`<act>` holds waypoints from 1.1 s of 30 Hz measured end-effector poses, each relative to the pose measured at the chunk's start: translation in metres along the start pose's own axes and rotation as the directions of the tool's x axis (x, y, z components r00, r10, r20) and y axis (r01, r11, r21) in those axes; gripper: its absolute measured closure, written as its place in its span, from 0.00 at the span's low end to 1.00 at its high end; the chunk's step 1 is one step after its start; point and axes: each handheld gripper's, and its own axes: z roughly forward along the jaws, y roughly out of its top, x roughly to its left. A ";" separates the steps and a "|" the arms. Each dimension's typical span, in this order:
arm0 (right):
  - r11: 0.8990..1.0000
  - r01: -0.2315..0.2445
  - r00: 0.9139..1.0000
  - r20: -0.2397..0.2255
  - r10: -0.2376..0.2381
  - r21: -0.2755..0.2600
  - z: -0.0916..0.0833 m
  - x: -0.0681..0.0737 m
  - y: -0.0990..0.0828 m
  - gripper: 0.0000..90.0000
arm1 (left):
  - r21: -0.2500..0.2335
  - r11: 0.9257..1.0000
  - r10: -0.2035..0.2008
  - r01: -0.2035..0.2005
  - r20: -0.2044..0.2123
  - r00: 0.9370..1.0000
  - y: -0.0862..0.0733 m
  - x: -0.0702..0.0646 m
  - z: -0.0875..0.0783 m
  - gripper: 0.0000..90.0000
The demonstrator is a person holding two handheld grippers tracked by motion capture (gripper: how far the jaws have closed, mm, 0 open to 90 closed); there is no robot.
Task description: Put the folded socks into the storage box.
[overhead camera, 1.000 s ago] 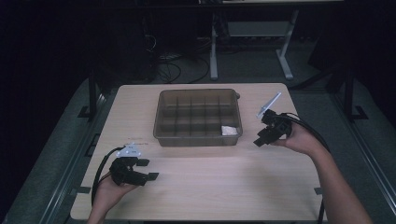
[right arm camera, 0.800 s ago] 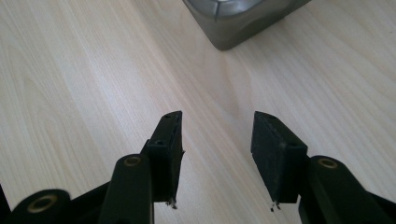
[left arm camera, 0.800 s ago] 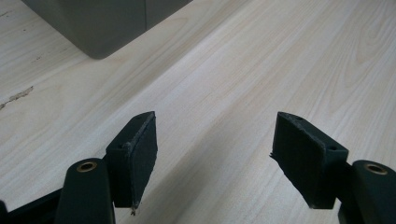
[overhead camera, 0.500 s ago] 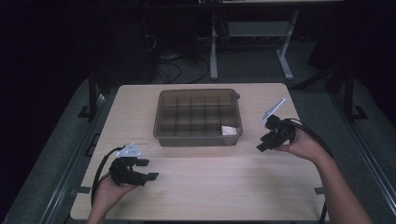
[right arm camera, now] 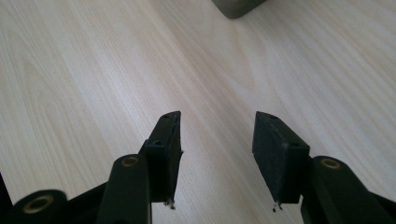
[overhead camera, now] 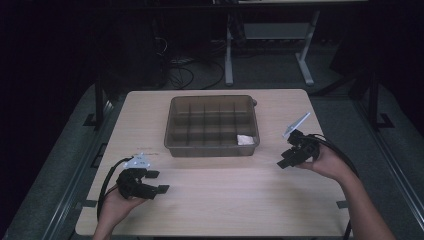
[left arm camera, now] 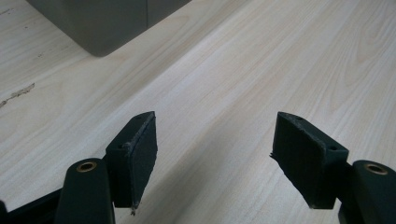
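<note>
Wooden table (overhead camera: 220,195), tray (overhead camera: 212,125) between both grippers' open fingers (left arm camera: 135,154)

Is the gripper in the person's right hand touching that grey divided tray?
Apart. The high view shows bare table between the right gripper and the tray. The right gripper view shows the jaws open over bare wood, the tray's corner well beyond them.

Looking straight down the right gripper (right arm camera: 217,140): its two black jaws rise from the bottom edge, parted, with nothing but bare wood showing in the gap. Their pads (right arm camera: 280,156) look worn, with small frayed bits hanging at the lower corners. Under them spreads the pale wooden table (right arm camera: 84,74), its grain running at a slant. At the top edge, a rounded corner of the grey tray (right arm camera: 236,7) peeks in, well apart from the jaws.
</note>
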 end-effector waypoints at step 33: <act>0.998 -0.046 0.999 -0.026 0.045 -0.045 0.015 0.011 -0.048 0.56 | 0.013 1.000 0.015 -0.014 -0.005 1.000 0.001 -0.002 0.000 0.34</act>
